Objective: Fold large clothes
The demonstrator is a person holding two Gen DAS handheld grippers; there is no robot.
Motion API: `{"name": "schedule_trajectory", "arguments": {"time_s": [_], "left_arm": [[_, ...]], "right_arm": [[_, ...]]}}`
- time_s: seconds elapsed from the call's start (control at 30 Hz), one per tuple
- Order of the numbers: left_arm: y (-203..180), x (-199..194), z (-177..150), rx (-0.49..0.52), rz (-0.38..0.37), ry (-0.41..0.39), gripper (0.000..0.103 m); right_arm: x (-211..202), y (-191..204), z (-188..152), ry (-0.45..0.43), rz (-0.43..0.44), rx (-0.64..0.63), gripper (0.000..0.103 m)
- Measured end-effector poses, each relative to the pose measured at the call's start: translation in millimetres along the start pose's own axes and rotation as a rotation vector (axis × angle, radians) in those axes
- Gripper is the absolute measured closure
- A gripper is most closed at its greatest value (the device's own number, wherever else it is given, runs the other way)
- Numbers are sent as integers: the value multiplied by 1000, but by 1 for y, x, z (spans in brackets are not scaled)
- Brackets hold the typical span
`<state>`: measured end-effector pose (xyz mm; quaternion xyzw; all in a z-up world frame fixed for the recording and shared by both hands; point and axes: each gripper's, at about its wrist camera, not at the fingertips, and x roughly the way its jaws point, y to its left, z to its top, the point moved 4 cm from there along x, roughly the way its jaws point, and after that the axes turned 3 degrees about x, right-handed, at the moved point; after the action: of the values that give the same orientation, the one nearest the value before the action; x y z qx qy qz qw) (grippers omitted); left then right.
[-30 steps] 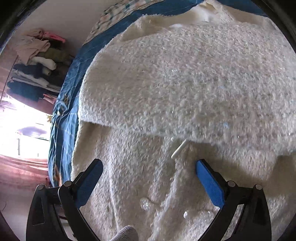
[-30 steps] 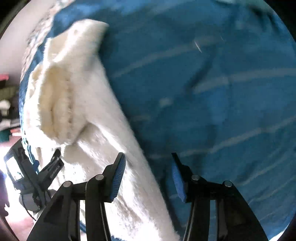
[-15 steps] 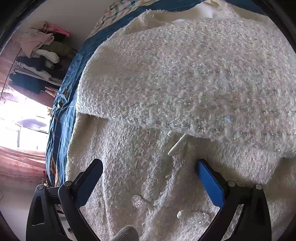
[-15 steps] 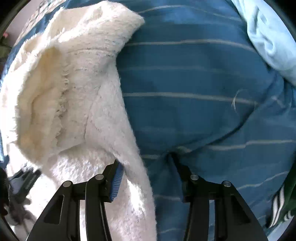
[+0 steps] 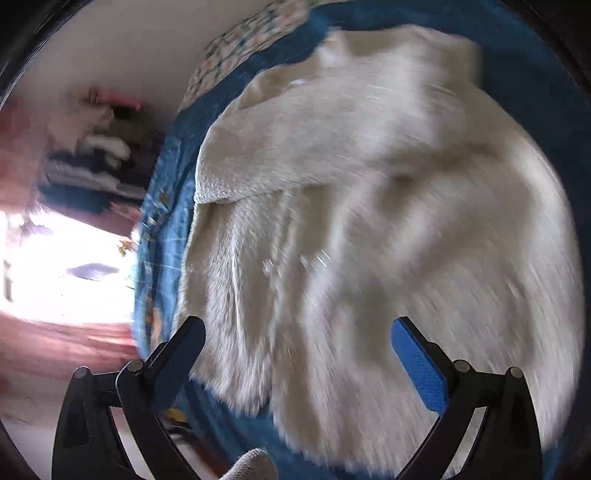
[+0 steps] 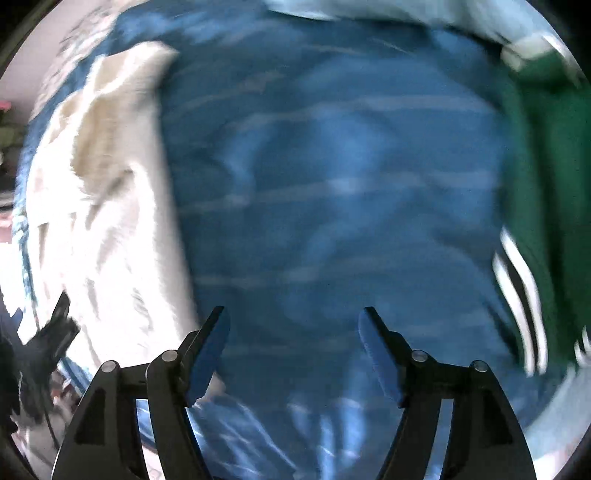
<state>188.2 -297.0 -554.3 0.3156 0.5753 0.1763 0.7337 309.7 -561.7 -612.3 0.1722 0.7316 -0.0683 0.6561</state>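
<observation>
Right claw (image 6: pixel 293 343) has let go. Half a second ago its left pad was against the edge of the cream fuzzy garment (image 6: pixel 110 206); now the jaws are opening with nothing between them, only the blue striped bedsheet (image 6: pixel 332 206) underneath. The garment edge now sits at 9 to 10 o'clock in the right wrist view, clear of the pads. The frame is heavily blurred.

Left claw (image 5: pixel 297 352) is released and wide apart, holding nothing. It hovers above the garment (image 5: pixel 369 221), which fills the centre and the 3 o'clock side. More bed shows around the garment than a second ago, so the camera has pulled back. The small white tab seen earlier near the fold edge can't be made out in the blur.

Meaning for the task: one fold looks laid down, with an upper layer lying across the lower one and its edge running from 9 o'clock toward centre. Both claws are free, so probably repositioning for the next fold.

It lies on a bed, not a table. Patterned bedding (image 5: pixel 251 40) is at 12 o'clock and a blurred clothes pile (image 5: pixel 92 155) at 10 o'clock against the wall, with bright window glare at 9. In the right view, a green garment with white stripes (image 6: pixel 546 192) lies at 3 o'clock and a pale blue cloth (image 6: pixel 369 11) at 12 to 1.
</observation>
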Motion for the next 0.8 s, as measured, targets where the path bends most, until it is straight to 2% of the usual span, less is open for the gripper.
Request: {"name": "schedule_trajectory", "arguments": {"time_s": [0.13, 0.23, 0.3, 0.43, 0.47, 0.53, 0.6, 0.7, 0.73, 0.77, 0.8], "left_arm": [[-66, -48, -20, 146, 119, -74, 0], [-118, -70, -22, 220, 135, -125, 0], [-148, -72, -22, 240, 102, -97, 0], [-189, -50, -19, 274, 105, -10, 0], [-192, -42, -18, 276, 124, 0, 0], [-186, -35, -13, 238, 131, 0, 0], [-166, -28, -5, 182, 185, -7, 0], [-130, -6, 1, 102, 211, 31, 0], [-114, 5, 1, 70, 195, 49, 7], [-104, 10, 1, 45, 175, 55, 23], [-93, 13, 1, 15, 146, 58, 33]], "right_arm": [[3, -53, -30, 22, -64, 119, 28], [15, -78, -50, 38, -82, 216, 28], [10, -107, -59, 40, -90, 250, 28], [9, -146, -76, 44, -115, 273, 28], [9, -163, -78, 46, -115, 278, 28], [29, -151, -71, 42, -95, 283, 28], [28, -151, -63, 36, -63, 272, 28], [29, -144, -48, 16, -19, 224, 28], [30, -137, -40, 11, 23, 206, 28], [30, -131, -34, 6, 54, 196, 28], [31, -121, -25, -2, 92, 173, 28]]}}
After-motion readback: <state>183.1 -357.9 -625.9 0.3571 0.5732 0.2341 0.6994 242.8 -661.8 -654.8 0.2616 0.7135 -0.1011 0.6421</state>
